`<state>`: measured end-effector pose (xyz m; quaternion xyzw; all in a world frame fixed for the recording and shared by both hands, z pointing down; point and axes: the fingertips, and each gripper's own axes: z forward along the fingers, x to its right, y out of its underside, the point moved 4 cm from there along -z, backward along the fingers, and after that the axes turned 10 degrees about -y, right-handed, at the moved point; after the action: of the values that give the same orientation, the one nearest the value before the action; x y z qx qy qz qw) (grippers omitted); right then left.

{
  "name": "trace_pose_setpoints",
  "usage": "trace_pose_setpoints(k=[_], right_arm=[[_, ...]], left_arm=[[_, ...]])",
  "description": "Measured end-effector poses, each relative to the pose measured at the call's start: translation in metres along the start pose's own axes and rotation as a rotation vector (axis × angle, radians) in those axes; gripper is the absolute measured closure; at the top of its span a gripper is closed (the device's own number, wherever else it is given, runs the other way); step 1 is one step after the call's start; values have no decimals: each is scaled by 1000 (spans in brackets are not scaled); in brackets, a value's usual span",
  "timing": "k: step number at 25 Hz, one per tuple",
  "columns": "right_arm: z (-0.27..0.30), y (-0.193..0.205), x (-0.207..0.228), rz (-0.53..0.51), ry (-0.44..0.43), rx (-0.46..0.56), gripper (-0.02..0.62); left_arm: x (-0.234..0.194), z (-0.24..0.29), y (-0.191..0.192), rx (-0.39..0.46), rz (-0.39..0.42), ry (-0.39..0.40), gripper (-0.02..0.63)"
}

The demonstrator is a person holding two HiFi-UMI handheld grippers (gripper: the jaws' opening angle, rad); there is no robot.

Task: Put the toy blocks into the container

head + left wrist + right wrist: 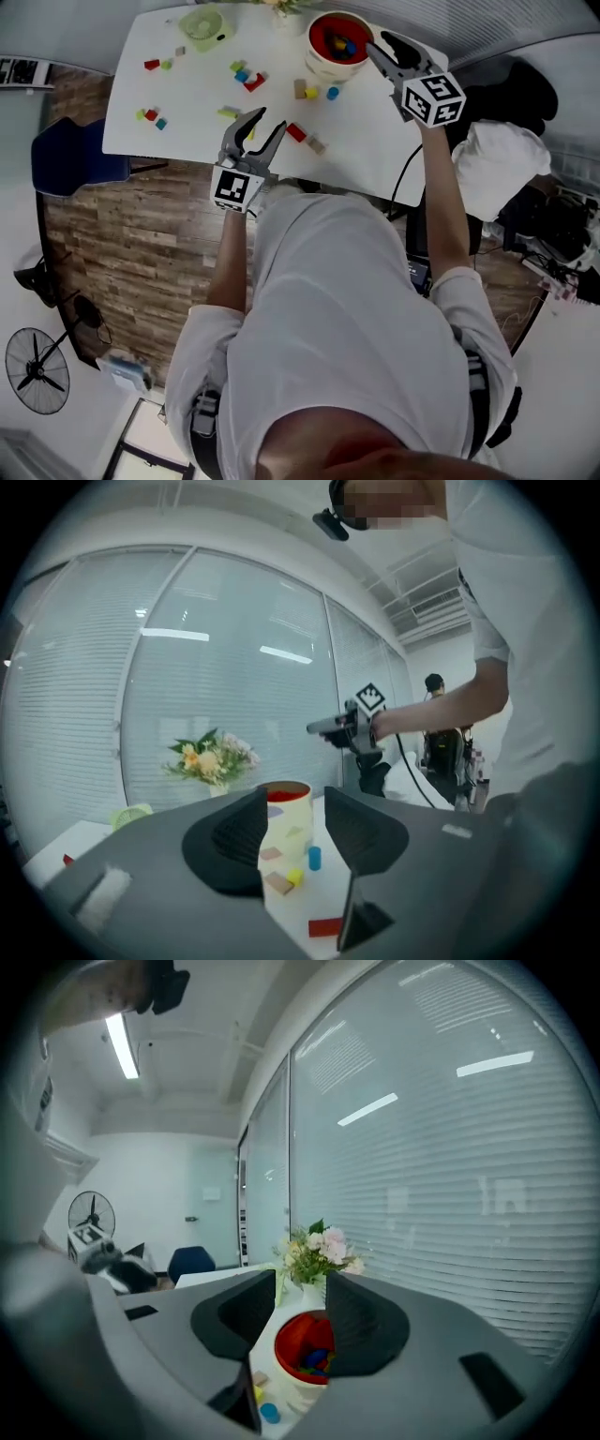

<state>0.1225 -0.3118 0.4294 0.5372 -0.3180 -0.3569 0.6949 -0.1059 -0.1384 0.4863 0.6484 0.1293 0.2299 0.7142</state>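
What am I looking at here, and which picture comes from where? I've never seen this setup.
No robot here: a person holds a two-jaw tool in each hand. The head view looks down from a camera on their head; the other two cameras ride on the tools and look along the jaws. On the white table lie scattered toy blocks, flowers and the container, red inside, with some blocks already in it. The left tool hangs over the table's near edge, the right tool beside the container. Both are open and hold nothing.
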Motion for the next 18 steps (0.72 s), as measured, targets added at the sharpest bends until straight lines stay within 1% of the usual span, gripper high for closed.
trace_pose_setpoints(k=[4, 7, 11, 14, 16, 18], right_arm=[[-53, -24, -13, -1, 56, 98, 433], [-93, -42, -23, -7, 101, 162, 442], [-136, -59, -33, -16, 172, 208, 451], [-160, -63, -40, -20, 220, 220, 457], [-171, -64, -44, -25, 244, 220, 457], [-178, -63, -48, -19, 260, 223, 457]], left_arm=[[15, 29, 73, -118, 30, 81, 343], [29, 44, 131, -232, 51, 144, 284], [39, 54, 194, -380, 67, 225, 279], [38, 60, 224, -473, 64, 230, 279], [40, 64, 237, -510, 67, 228, 285], [44, 67, 244, -518, 58, 226, 287]])
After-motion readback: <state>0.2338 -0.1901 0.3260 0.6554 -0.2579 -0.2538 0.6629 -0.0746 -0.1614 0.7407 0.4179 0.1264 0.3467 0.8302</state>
